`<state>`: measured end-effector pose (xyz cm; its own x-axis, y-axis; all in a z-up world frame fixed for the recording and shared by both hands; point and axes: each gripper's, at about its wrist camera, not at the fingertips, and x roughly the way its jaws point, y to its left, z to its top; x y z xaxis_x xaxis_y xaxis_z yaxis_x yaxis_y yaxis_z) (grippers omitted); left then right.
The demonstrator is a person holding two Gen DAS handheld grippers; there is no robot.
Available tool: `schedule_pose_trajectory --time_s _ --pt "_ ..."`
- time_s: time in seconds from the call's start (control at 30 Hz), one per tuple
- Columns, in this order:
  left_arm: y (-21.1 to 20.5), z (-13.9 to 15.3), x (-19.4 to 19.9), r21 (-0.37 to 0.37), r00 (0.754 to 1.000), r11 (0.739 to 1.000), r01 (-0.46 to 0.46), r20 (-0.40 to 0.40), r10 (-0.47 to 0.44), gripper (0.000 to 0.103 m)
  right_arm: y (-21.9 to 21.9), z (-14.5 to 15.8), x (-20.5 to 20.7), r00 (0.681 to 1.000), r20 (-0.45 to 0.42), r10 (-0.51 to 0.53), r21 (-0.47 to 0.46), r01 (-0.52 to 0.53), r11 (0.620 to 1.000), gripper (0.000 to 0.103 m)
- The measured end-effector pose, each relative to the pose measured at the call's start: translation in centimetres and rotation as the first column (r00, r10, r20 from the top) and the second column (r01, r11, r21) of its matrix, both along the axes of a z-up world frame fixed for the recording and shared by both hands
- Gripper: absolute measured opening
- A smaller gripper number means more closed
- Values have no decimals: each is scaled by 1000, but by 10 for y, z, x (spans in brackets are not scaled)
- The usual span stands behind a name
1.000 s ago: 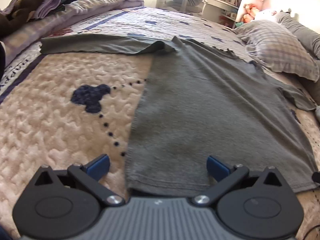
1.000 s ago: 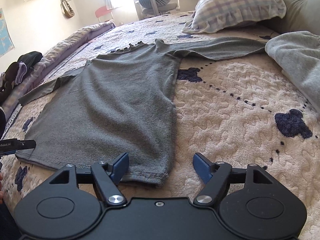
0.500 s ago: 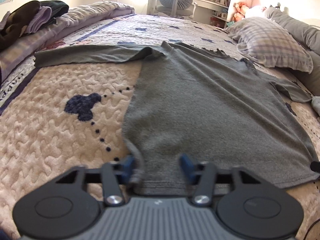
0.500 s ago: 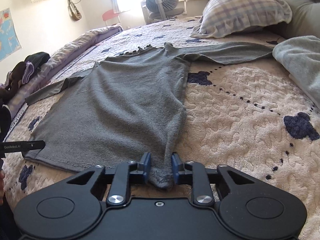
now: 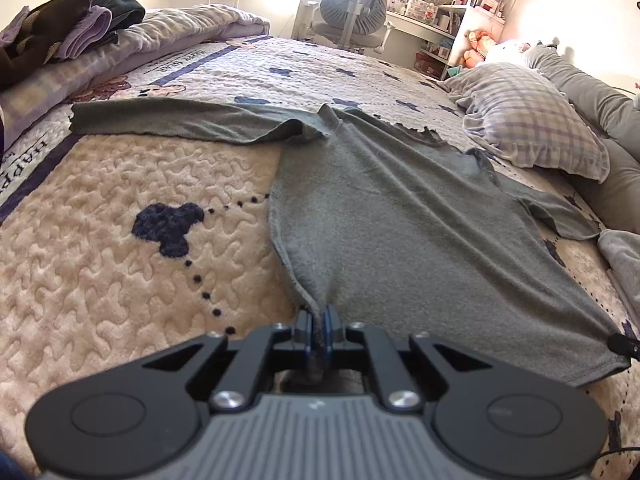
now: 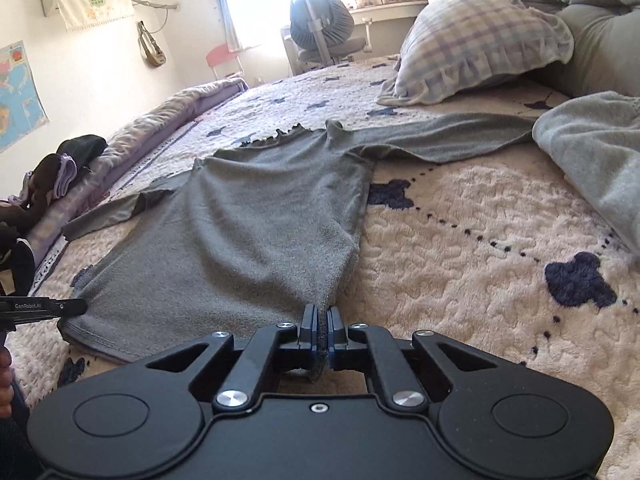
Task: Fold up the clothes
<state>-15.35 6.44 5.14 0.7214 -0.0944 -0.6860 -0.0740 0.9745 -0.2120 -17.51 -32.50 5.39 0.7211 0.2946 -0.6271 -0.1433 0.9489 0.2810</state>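
My left gripper (image 5: 319,322) is clenched on the gray shirt's (image 5: 400,220) hem corner, and my right gripper (image 6: 321,322) grasps the opposite corner. The shirt lies flat mid-bed (image 5: 100,260), sleeves spread; bare quilt on both sides, pillow (image 6: 480,44) beyond.

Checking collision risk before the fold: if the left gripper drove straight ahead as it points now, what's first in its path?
The left gripper is shut on the hem of the grey shirt, so it meets the shirt's own body right away, low over the bedspread. Farther on lies the collar; depth is unclear.
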Motion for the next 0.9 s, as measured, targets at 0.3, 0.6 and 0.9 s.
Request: schedule_pose_trajectory --time_s 0.3,0.6,0.9 --pt "7 -1 -8 -13 1000 1000 9 -23 -9 6 -11 14 -6 1000 13 2 32 -2 999 4" --pt "10 -11 -8 -19 998 1000 0 -65 -1 9 -13 -10 -5 997 -76 -11 -13 10 1000 4" --pt "33 -5 -12 -50 990 994 -93 -113 87 18 -21 -12 -4 995 -90 -33 -11 33 999 4"
